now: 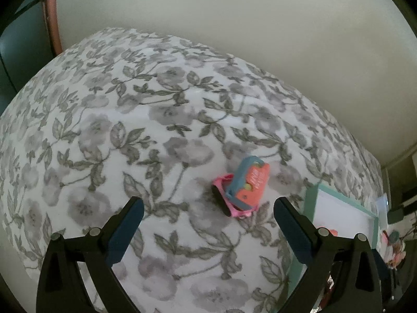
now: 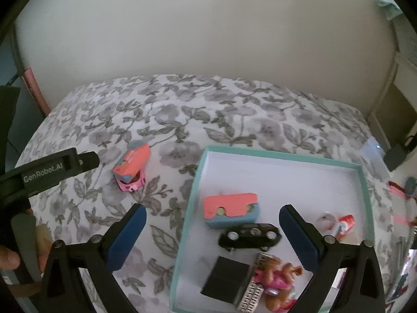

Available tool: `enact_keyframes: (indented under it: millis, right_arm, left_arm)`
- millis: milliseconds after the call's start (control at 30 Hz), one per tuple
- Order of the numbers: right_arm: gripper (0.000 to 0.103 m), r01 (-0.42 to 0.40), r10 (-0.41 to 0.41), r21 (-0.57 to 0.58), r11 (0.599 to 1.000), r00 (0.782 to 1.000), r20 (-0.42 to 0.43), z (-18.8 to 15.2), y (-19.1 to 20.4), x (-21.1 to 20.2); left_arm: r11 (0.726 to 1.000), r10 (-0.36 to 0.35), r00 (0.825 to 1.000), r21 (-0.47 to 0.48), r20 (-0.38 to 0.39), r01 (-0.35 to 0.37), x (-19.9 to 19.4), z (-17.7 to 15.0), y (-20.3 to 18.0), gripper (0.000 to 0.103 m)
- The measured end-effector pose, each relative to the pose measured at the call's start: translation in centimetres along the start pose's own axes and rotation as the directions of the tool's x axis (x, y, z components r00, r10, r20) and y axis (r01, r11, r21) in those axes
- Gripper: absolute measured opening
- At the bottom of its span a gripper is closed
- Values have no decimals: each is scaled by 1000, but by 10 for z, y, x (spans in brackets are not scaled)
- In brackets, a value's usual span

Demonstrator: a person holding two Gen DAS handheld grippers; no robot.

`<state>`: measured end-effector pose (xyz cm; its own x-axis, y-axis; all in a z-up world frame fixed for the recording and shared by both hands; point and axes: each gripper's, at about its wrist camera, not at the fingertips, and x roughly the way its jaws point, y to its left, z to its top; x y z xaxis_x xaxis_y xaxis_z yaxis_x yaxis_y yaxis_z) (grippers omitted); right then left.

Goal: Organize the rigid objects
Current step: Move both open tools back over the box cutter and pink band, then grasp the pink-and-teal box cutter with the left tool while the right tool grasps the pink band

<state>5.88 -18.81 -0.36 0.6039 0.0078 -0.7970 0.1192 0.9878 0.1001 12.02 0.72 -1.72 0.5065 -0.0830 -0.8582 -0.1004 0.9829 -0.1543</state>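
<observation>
We are working over a bed covered in a grey floral sheet [image 1: 130,130], with a plain pale wall behind it. Our left gripper [image 1: 208,206] hangs with its fingers spread wide and nothing between them, pointing down at a coral and blue toy [image 1: 247,185] that lies on top of a pink toy [image 1: 221,195] out on the sheet, well apart from the box. Our right gripper [image 2: 212,214] is likewise spread and empty, poised over the teal-edged box [image 2: 286,156], where a second coral and blue toy [image 2: 230,208], a black toy car [image 2: 250,236], a black block [image 2: 225,277], a brown and pink figure [image 2: 276,276] and a small red and white piece [image 2: 344,225] already lie. The main risk, as we judge it, is the stacked pair on the sheet: closing on the top toy may catch the pink one underneath, or tip it off so that it slides away on the soft cloth. The bedding gives under pressure, so a downward push could sink the toys and spoil the grip. The box is also crowded near us, and a careless drop could knock pieces against each other or land on the rim.
</observation>
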Motion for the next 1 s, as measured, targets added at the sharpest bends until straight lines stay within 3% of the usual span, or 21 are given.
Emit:
enact_keyframes:
  millis: [433,667,800,1000]
  right_arm:
    - [103,-28,27,48,998,1000,10,14,8,26]
    - [103,-1,3,29,1000,997,-72,25,13,42]
    - [103,6,1,63,998,994,-110,31,8,52]
    - [103,1,10,114,993,995,-103,44,0,55]
  left_arm:
    - [999,29,999,-30,31,-28,17,15,27,100]
    - [999,39,999,-14,-29,-39,39,16,30,100]
    - [1000,4,997,-29,-76,-7,52,17,29,100]
    - [998,-56,996,-4,-71,56,53,29,13,100]
